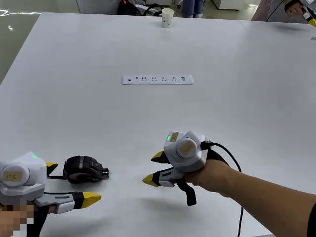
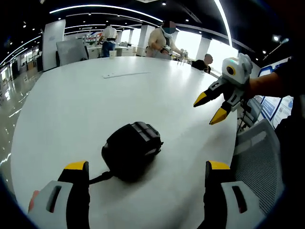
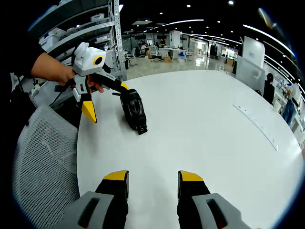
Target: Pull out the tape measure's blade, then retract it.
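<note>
head view: on the white worktop [image 1: 148,113] the black tape measure [image 1: 85,169] lies close to the near edge, towards the near left corner. the left gripper [image 1: 71,182] has its jaws spread wide, and the tape measure sits between the two yellow tips, nearer the far one. we cannot tell whether it touches either. the right gripper [image 1: 153,168] hangs just above the worktop beside the tape measure, well apart from it. its jaws are parted with nothing between them. a black cable [image 1: 229,158] trails from it. a white power strip [image 1: 157,79] lies mid-worktop and a paper cup [image 1: 168,17] stands at the far edge.

left gripper view: the left gripper [image 2: 147,167] is open. the tape measure [image 2: 131,150] lies just ahead between its jaws, and a thin black strap [image 2: 96,179] runs from the case towards one jaw. the right gripper [image 2: 209,109] points in from the worktop's side edge.

right gripper view: the right gripper [image 3: 153,176] is open over bare worktop. the tape measure [image 3: 133,110] lies ahead near the edge, with the left gripper [image 3: 106,99] astride it. a mesh chair [image 3: 43,157] stands beyond that edge.
</note>
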Tool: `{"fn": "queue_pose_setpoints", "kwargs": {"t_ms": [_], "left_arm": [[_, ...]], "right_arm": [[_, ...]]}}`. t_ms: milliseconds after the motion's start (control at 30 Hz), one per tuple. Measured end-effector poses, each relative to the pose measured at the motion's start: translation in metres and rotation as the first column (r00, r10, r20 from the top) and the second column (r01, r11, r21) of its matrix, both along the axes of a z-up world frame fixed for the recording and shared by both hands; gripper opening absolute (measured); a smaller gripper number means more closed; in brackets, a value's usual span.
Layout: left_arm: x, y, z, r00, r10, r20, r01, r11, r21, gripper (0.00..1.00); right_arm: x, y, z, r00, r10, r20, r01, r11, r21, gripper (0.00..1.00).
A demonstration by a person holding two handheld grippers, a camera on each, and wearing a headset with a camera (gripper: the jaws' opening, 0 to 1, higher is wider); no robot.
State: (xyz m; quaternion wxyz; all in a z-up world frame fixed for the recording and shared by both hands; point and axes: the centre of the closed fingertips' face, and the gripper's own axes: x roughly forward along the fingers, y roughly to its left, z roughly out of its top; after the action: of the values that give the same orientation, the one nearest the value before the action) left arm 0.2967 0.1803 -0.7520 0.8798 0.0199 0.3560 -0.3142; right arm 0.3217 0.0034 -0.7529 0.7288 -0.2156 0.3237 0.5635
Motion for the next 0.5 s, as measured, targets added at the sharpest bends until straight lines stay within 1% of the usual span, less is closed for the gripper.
{"fn": "queue_pose_setpoints", "kwargs": {"t_ms": [33,100,167,233,300,333,367,433,500], "left_arm": [[-0.001,0.002,0.001,1.000,0.000,-0.001,0.000,1.000,0.000,0.99],[-0.002,0.003,0.003,1.000,-0.003,0.002,0.003,1.000,0.004,0.99],[-0.006,0.005,0.005,1.000,-0.018,-0.002,0.018,1.000,0.000,0.99],[-0.010,0.006,0.007,0.999,-0.034,0.001,0.034,0.999,0.009,0.99],[-0.016,0.009,0.005,0.999,-0.049,-0.019,0.049,0.999,0.014,0.99],[-0.021,0.010,0.005,0.998,-0.062,-0.032,0.063,0.998,0.015,0.99],[-0.024,0.010,0.006,0.997,-0.073,-0.036,0.074,0.997,0.011,0.99],[-0.027,0.017,0.005,0.997,-0.076,-0.029,0.077,0.996,0.034,0.99],[-0.029,0.023,0.006,0.997,-0.075,-0.026,0.076,0.996,0.039,0.99]], "right_arm": [[-0.001,-0.005,0.000,1.000,-0.005,0.000,0.005,1.000,0.000,0.41],[-0.001,-0.015,0.000,1.000,-0.011,0.003,0.011,1.000,-0.005,0.43],[-0.003,-0.033,0.000,1.000,-0.028,-0.002,0.028,1.000,-0.009,0.46],[-0.005,-0.045,0.001,0.999,-0.037,-0.003,0.037,0.999,-0.010,0.49],[-0.009,-0.059,0.003,0.999,-0.052,-0.007,0.052,0.999,-0.008,0.52],[-0.011,-0.067,0.004,0.998,-0.065,-0.012,0.065,0.998,-0.008,0.54],[-0.012,-0.073,0.004,0.997,-0.076,-0.013,0.076,0.997,-0.009,0.55],[-0.013,-0.087,0.007,0.994,-0.108,-0.003,0.108,0.994,0.000,0.60],[-0.014,-0.100,0.007,0.991,-0.137,-0.009,0.137,0.991,0.001,0.65]]}}
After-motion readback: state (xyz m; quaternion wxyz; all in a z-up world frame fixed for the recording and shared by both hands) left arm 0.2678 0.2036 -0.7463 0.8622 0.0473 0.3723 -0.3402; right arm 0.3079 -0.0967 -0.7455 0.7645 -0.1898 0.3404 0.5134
